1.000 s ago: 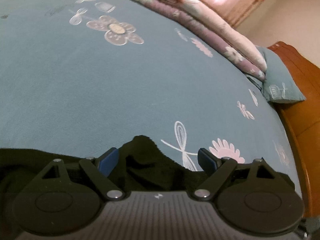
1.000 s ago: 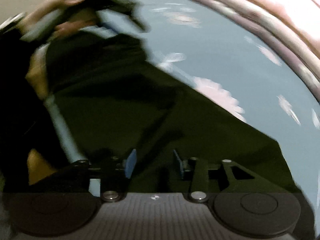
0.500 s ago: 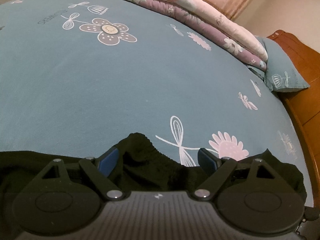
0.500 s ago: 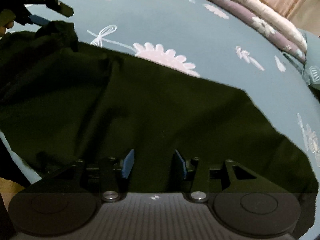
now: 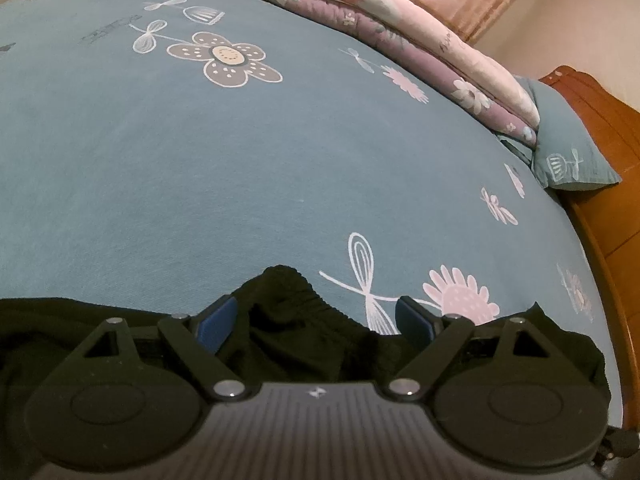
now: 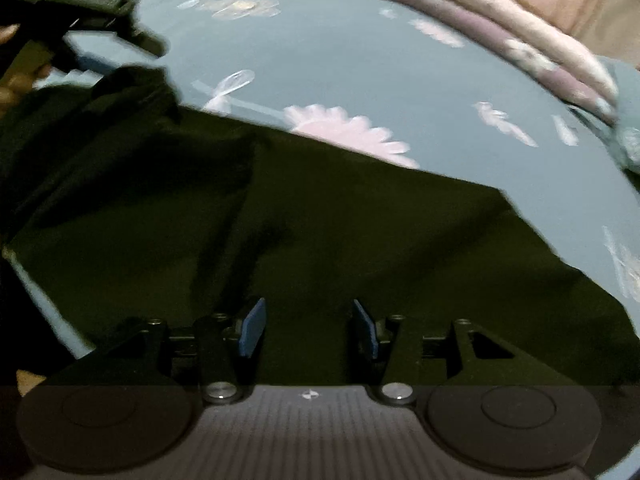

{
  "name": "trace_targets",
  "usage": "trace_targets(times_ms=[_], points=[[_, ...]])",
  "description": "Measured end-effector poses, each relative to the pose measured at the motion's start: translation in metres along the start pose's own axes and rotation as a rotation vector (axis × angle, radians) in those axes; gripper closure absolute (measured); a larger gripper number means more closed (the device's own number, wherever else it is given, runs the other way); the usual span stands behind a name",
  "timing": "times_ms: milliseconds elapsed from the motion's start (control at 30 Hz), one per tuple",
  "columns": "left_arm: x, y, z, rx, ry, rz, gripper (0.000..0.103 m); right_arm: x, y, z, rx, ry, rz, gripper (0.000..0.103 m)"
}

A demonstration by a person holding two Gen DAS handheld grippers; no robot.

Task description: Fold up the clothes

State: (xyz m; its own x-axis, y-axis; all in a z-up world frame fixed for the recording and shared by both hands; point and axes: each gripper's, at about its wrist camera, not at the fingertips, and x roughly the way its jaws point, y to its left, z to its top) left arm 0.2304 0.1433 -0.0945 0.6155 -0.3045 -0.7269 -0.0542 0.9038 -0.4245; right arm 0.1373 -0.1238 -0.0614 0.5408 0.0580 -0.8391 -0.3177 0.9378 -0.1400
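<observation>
Left wrist view: left gripper held wide open, gathered edge of black garment seen between pads, unpinched. Blue bedsheet beyond; folded quilt at 1 o'clock, pillow and wooden headboard at 2 o'clock. No containers seen.

Right wrist view, blurred: right gripper jaws opening above garment spread flat on sheet; cloth not pinched. Left gripper seen at 10 o'clock over garment corner.

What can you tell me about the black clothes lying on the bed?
The black garment is dark, soft-looking fabric spread mostly flat on the blue flowered bedsheet, with some creases and folds. One end has a bunched, gathered edge like an elastic waistband, which sits between the wide-open fingers of the left gripper; whether they touch it is unclear. The right gripper hovers over the cloth, its jaws opening, not pinching it. What kind of garment it is cannot be told.
</observation>
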Motion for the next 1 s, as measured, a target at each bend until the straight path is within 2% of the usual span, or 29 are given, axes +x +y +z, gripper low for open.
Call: trace_targets(times_ms=[67,167,267,333,400,500,667,800,833,900,1000], points=[[0.0,0.0,0.0,-0.002,0.001,0.001,0.017,0.0,-0.018,-0.005,0.075,0.002,-0.042,0.043],[0.001,0.0,0.0,-0.003,0.003,0.007,0.017,0.006,-0.04,-0.023,0.185,0.052,-0.082,0.043],[0.002,0.0,0.0,-0.001,0.006,0.011,0.017,0.009,-0.041,-0.046,0.236,0.094,-0.023,0.038],[0.003,0.0,0.0,-0.001,0.007,0.014,0.017,0.001,-0.037,-0.057,0.231,0.094,0.029,0.036],[0.004,0.001,0.0,-0.003,0.008,0.018,0.017,-0.01,-0.042,-0.062,0.234,0.072,0.038,0.037],[0.005,0.001,0.0,-0.004,0.008,0.02,0.017,-0.021,-0.07,-0.065,0.272,0.019,-0.084,0.036],[0.006,0.0,0.0,-0.001,0.012,0.027,0.017,-0.006,-0.149,-0.08,0.451,0.012,-0.245,0.037],[0.008,0.002,0.0,-0.002,0.015,0.033,0.017,0.003,-0.2,-0.106,0.673,0.021,-0.234,0.031],[0.008,0.002,0.001,-0.005,0.016,0.036,0.017,0.0,-0.206,-0.11,0.715,0.025,-0.253,0.031],[0.009,0.004,0.002,-0.011,0.014,0.043,0.017,-0.007,-0.203,-0.109,0.716,0.046,-0.316,0.031],[0.01,0.004,0.003,-0.017,0.009,0.048,0.017,-0.016,-0.184,-0.101,0.67,0.02,-0.311,0.031]])
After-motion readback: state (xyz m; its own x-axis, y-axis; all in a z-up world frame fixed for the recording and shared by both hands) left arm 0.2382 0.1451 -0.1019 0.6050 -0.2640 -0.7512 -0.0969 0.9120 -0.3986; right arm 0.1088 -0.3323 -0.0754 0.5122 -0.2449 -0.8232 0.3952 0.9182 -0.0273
